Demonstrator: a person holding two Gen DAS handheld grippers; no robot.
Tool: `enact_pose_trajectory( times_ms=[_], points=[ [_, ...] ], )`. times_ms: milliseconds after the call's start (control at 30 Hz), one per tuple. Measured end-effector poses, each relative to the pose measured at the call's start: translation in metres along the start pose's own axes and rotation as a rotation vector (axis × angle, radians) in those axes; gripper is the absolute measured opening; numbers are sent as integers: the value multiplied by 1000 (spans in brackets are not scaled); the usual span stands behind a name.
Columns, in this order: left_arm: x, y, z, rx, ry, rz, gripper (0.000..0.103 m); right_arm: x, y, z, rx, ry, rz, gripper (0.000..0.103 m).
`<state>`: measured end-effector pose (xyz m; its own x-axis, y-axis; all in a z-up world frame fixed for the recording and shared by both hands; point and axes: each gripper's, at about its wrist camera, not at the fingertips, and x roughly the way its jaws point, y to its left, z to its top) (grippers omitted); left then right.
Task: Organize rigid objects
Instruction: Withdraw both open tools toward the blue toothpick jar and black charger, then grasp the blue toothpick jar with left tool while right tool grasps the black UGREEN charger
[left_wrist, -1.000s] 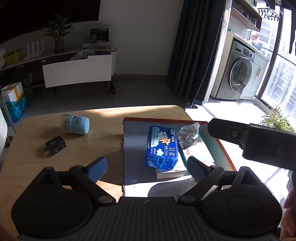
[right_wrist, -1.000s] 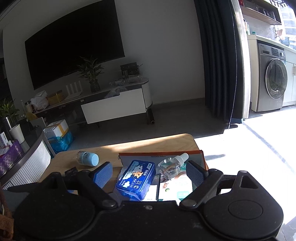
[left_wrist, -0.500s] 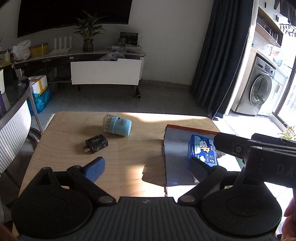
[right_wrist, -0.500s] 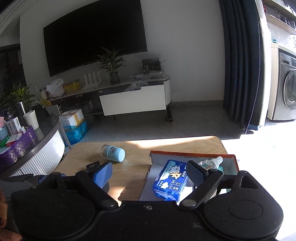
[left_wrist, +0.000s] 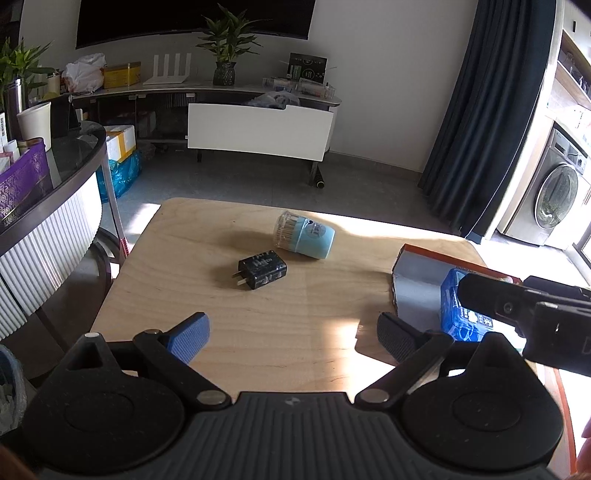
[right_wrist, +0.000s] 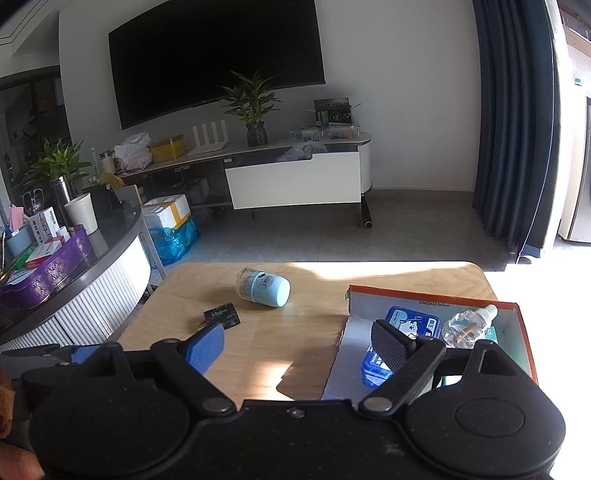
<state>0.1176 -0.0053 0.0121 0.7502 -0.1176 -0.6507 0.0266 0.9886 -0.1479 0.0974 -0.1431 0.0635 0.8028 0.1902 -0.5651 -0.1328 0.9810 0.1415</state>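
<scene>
The left gripper (left_wrist: 291, 334) hangs over the near part of the wooden worktop (left_wrist: 229, 295), its jaws spread wide with nothing between them. Beyond it lies a black charger (left_wrist: 263, 269), and just past that a blue canister (left_wrist: 304, 240) on its side. The right gripper (right_wrist: 295, 347) is likewise spread and empty. At the right, an orange-edged box (right_wrist: 526, 332) holds a blue tissue pack (right_wrist: 410, 325) and a clear bottle (right_wrist: 467, 326).
</scene>
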Motion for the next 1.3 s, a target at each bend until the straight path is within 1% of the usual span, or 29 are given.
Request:
enact_pose_trajectory(
  times_ms=[500, 633, 700, 867, 967, 1000, 1067, 1133, 1233, 1300],
  points=[
    [16, 19, 0, -42, 18, 32, 101, 26, 11, 1, -16, 33, 21, 102],
    [22, 31, -1, -62, 31, 52, 101, 42, 14, 2, -32, 48, 49, 102],
    [24, 39, -2, -73, 35, 67, 101, 56, 18, 3, -49, 68, 78, 102],
    [28, 66, -2, -120, 47, 123, 101, 94, 29, 4, -93, 124, 183, 102],
    [28, 81, -1, -142, 54, 178, 101, 121, 40, 3, -123, 167, 239, 102],
    [29, 87, -1, -153, 54, 184, 101, 129, 43, 3, -123, 177, 258, 102],
    [29, 98, 0, -183, 49, 182, 101, 148, 49, 4, -139, 197, 260, 102],
    [29, 104, 1, -185, 49, 200, 101, 163, 54, 4, -151, 210, 274, 102],
    [33, 112, 3, -195, 51, 199, 101, 183, 64, 3, -184, 222, 293, 102],
    [35, 115, 4, -196, 51, 205, 101, 197, 72, 3, -224, 233, 280, 102]
  ],
)
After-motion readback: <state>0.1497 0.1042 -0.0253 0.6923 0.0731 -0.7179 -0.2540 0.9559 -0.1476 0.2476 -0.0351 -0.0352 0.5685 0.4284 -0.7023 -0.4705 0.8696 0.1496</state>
